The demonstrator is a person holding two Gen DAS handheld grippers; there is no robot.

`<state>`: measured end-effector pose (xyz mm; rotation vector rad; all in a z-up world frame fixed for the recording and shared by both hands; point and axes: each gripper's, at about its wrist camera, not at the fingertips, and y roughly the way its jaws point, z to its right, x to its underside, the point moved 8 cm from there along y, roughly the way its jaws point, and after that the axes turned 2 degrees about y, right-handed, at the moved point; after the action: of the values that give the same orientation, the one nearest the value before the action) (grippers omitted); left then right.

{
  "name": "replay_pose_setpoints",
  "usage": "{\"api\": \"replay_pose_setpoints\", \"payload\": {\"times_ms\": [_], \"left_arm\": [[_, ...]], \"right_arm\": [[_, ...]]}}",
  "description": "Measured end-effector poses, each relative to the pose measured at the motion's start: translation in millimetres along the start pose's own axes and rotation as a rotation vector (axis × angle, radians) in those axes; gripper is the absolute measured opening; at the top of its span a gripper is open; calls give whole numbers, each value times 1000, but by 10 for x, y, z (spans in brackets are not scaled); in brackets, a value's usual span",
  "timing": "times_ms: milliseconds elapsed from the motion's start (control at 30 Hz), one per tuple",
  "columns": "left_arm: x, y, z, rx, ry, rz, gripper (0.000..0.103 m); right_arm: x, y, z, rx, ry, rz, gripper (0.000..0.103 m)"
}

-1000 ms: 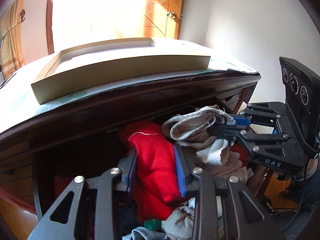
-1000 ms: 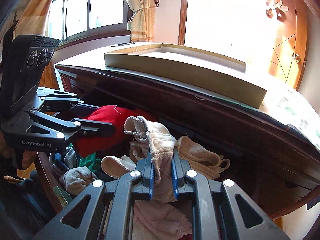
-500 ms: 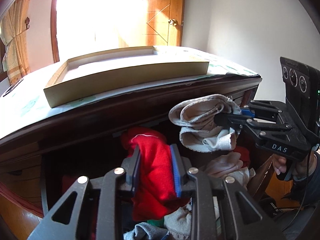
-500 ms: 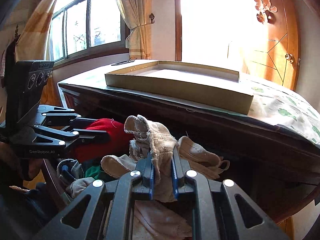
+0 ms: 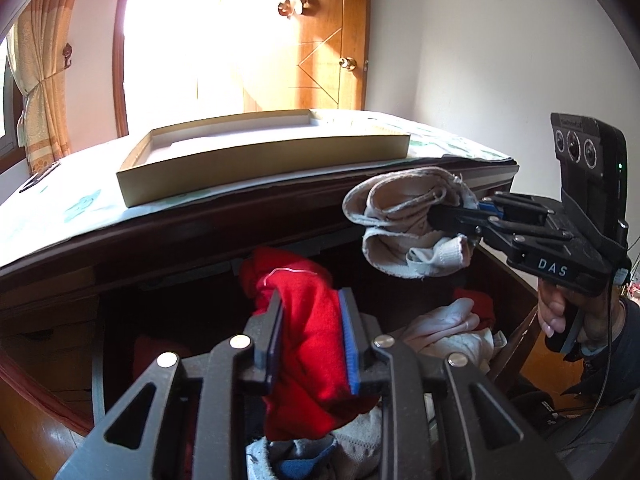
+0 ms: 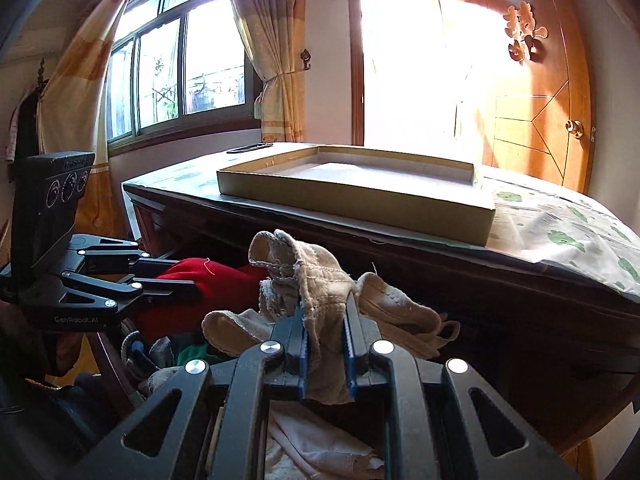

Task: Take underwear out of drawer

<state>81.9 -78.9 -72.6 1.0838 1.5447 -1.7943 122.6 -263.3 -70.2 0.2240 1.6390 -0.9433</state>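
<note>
A red piece of underwear [image 5: 308,344] hangs between the pads of my left gripper [image 5: 310,324], which is shut on it above the open drawer [image 5: 516,276]. In the right wrist view the same red garment [image 6: 208,284] sticks out from the left gripper [image 6: 188,276] at the left. My right gripper [image 6: 325,332] is shut on a beige, frayed piece of underwear [image 6: 316,280], lifted above the drawer. From the left wrist view that beige bundle [image 5: 404,224] hangs at the tips of the right gripper [image 5: 448,220], level with the dresser's top edge.
A shallow cardboard box lid [image 5: 264,156] lies on the dresser top [image 6: 560,232], which is covered with a leaf-patterned cloth. More clothes [image 5: 444,328] fill the drawer. A person's hand [image 5: 560,312] holds the right gripper's handle. A wooden door [image 6: 540,120] and window [image 6: 176,68] stand behind.
Both grippers have lifted their garments out of the drawer: the beige bundle rose to the dresser's edge, and the left jaws closed tighter on the red garment and raised it.
</note>
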Motion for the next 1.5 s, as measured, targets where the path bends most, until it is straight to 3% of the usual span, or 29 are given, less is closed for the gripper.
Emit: {"api": "replay_pose_setpoints", "payload": {"times_ms": [667, 1500], "left_arm": [[-65, -319, 158, -45, 83, 152, 23], [-448, -792, 243, -79, 130, 286, 23]], "right_arm": [[-81, -173, -176, -12, -75, 156, 15], [-307, -385, -269, -18, -85, 248, 15]]}}
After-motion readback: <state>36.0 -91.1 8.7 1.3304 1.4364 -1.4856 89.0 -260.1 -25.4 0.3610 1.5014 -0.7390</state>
